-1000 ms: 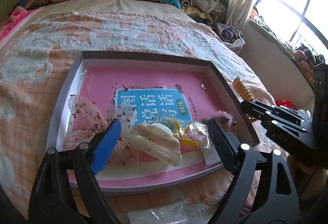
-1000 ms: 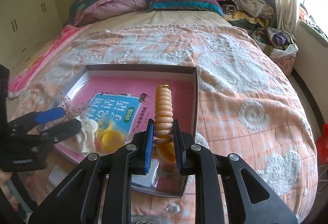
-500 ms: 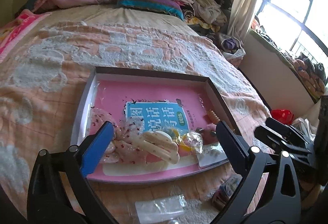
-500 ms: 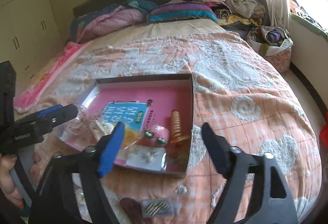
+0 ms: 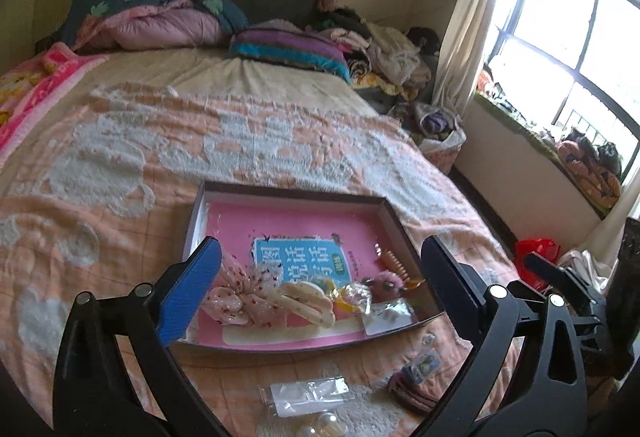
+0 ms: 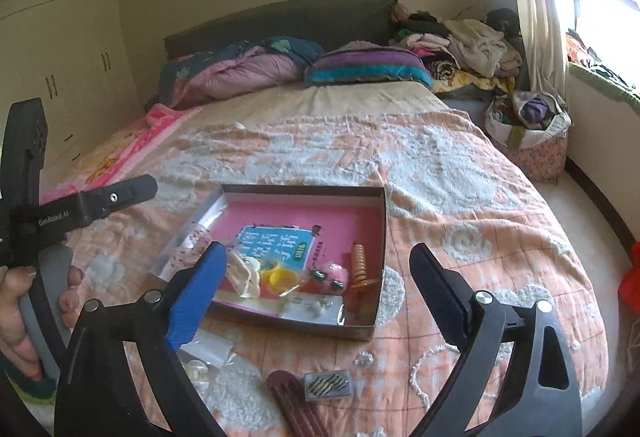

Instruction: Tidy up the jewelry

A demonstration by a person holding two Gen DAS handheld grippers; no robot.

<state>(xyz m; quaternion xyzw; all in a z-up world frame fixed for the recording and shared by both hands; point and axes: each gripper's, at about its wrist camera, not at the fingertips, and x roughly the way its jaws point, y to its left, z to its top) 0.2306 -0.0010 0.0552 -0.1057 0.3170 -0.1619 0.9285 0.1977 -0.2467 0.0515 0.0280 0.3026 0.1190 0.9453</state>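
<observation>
I'm in a lived-in bedroom at home. In front of me spreads a wide bed (image 6: 440,173) under a peach-and-white quilt, with a dark headboard (image 6: 288,17) against the wall and a rumpled pink and navy duvet (image 6: 236,71) beside a striped pillow (image 6: 368,67). Folded clothes (image 6: 476,45) are heaped in the corner. Cream wardrobe doors (image 6: 60,49) line one wall, and daylight pours through a curtained window (image 5: 576,49) beside the bed.
</observation>
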